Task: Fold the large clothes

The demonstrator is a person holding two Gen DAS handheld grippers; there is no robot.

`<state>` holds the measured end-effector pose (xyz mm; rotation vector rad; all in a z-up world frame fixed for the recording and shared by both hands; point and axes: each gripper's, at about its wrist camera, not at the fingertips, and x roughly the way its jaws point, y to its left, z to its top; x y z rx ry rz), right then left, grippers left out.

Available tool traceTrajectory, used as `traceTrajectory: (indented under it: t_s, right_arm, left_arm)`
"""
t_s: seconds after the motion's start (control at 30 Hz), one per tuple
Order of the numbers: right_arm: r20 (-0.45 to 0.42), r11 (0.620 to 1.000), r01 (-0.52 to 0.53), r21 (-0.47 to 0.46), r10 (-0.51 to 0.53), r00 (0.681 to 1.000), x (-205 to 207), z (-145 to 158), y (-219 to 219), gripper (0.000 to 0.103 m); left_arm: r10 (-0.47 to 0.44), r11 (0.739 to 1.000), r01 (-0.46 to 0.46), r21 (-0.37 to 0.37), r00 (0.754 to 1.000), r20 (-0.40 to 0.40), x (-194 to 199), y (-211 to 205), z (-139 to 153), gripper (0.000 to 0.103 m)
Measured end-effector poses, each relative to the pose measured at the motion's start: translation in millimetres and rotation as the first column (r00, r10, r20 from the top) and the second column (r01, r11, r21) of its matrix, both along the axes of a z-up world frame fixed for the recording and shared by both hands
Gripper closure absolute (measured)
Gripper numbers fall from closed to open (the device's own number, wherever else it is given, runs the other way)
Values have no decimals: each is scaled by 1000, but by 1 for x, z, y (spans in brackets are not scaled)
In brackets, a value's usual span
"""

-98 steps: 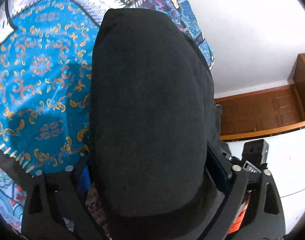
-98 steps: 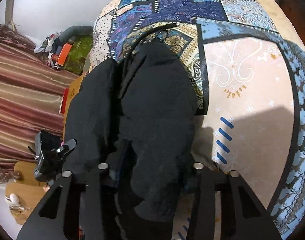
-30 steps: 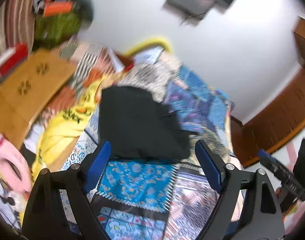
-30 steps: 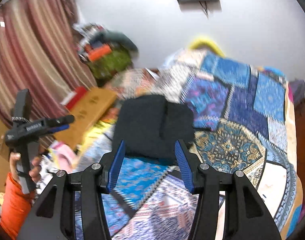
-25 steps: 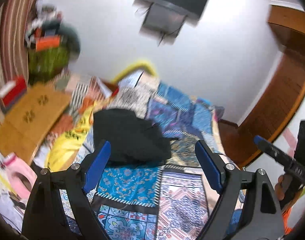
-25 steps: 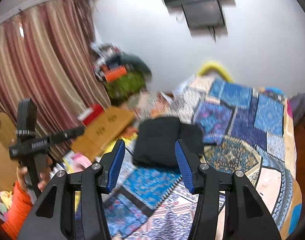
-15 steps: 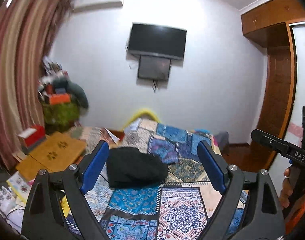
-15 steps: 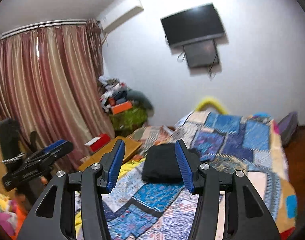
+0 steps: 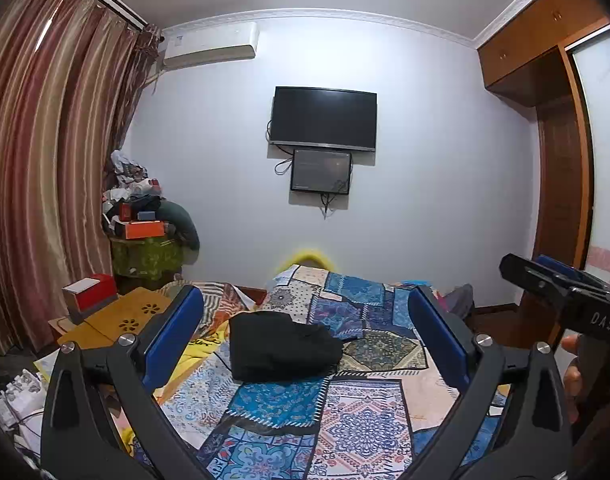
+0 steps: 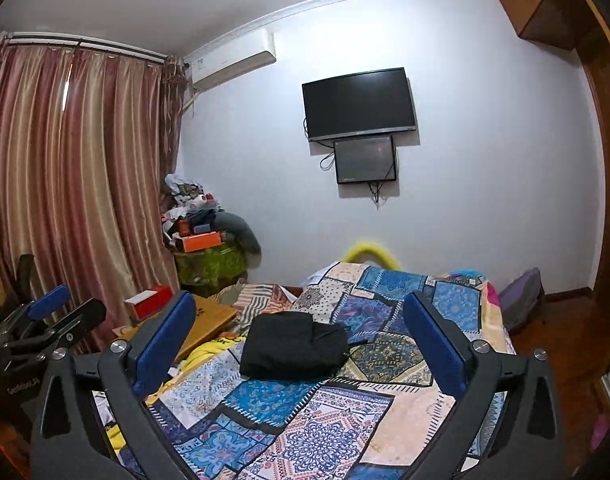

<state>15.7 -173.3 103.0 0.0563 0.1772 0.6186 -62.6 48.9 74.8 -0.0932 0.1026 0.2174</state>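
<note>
A black garment [image 9: 281,346] [image 10: 293,346] lies folded in a compact bundle on the patchwork bed cover [image 9: 357,412] [image 10: 317,432], well ahead of both grippers. My left gripper [image 9: 305,294] points nearly level at the bed, its jaws opening wide with nothing between the blue pads. My right gripper [image 10: 299,298] does the same, its jaws opening and empty too. The right gripper [image 9: 565,296] also shows at the right edge of the left wrist view, held in a hand. The left gripper [image 10: 45,320] appears at the left edge of the right wrist view.
A wooden lap table [image 9: 121,316] with a red box [image 9: 91,292] stands left of the bed. Behind it is a cluttered stand [image 9: 145,232] and curtains [image 9: 45,180]. A TV [image 9: 323,118] hangs on the far wall; a wardrobe [image 9: 561,160] stands on the right.
Both grippers have backed away from the black garment and tilted up to level, so the whole room shows. The garment now lies free on the bed. The right jaws have spread much wider.
</note>
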Motion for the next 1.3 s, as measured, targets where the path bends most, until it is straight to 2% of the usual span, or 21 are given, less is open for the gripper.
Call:
traceTrajectory:
  t_s: [0.27, 0.83, 1.3]
  right_arm:
    - [12, 999, 8, -32, -8, 1000, -6, 1, 4, 0]
    - [1, 998, 20, -63, -20, 1000, -13, -10, 9, 0]
    - [-5, 997, 23, -75, -23, 1000, -14, -7, 8, 0]
  left_arm:
    - [3, 1000, -3, -7, 1000, -11, -3, -3, -3, 0]
    - [30, 996, -35, -77, 998, -63, 10, 15, -17, 0]
    - [39, 997, -44, -64, 997, -69, 8, 11, -17, 0]
